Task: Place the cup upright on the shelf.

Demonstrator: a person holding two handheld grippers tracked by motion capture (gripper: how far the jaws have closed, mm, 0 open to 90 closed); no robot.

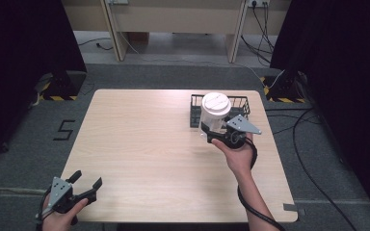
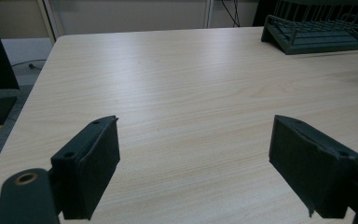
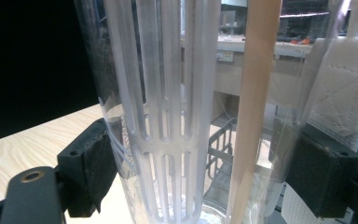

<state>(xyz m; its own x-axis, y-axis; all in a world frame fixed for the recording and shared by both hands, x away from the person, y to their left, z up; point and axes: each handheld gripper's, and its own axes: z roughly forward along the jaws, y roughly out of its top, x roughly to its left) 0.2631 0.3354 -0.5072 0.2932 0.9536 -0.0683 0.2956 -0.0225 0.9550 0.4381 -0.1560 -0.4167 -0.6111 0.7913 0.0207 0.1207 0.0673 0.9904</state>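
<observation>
Right gripper (image 1: 211,133) clamped across a clear bottle (image 1: 214,115) with a white lid, pads pressed on both sides of the wall, seen close in the right gripper view. Bottle carried upright, long axis vertical, just in front of the black wire basket (image 1: 241,102) at the far right of the table (image 1: 149,144); probably lifted clear of the wood, though hard to confirm. Left gripper (image 1: 86,185) spread wide and empty at the near left corner, well apart, so much farther from bottle and basket.

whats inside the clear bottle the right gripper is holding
Through the clear bottle wall a white slotted insert runs down its middle. The white lid hides the top, so whether it holds liquid cannot be told.
</observation>
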